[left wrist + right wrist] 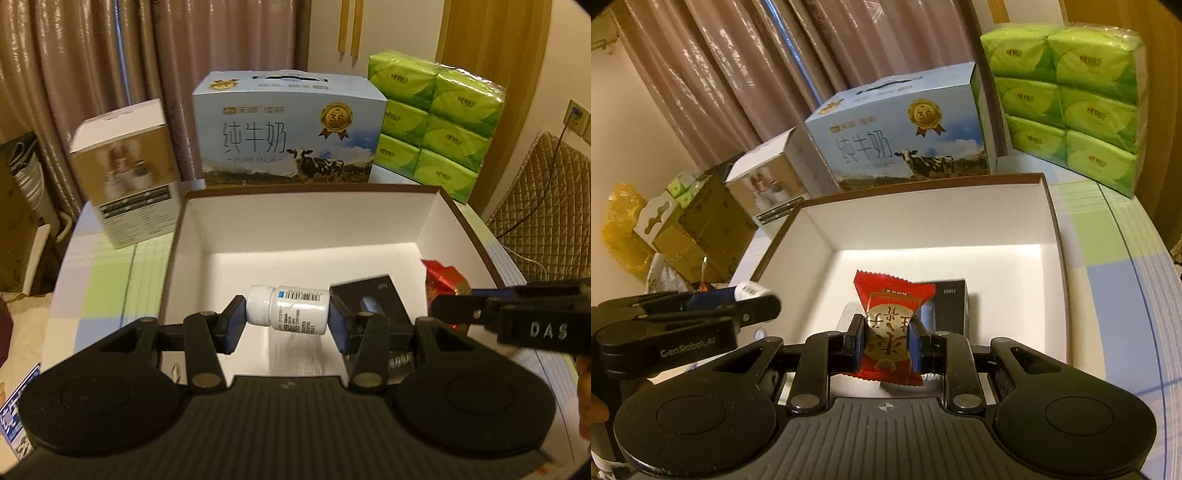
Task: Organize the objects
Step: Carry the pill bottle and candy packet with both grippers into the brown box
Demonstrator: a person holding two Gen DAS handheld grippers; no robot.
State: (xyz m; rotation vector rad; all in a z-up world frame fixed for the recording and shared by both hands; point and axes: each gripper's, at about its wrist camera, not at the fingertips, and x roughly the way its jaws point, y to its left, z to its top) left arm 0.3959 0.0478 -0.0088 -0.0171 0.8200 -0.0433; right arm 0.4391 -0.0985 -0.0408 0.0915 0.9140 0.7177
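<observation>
An open white-lined box with a brown rim (306, 221) sits on the table; it also shows in the right wrist view (923, 225). My left gripper (288, 317) is shut on a white pill bottle (288, 310), held sideways above the box floor. My right gripper (886, 341) is shut on a red snack packet (890, 328) over the box; that packet shows at the right in the left wrist view (445, 278). A small black box (369, 299) lies inside, also in the right wrist view (949, 302).
Behind the open box stand a blue milk carton (288, 129), a white and gold product box (125, 173) and a pack of green tissues (436, 125). Curtains hang behind. A quilted chair (546, 206) is at the right. Cardboard boxes (687, 229) lie left of the table.
</observation>
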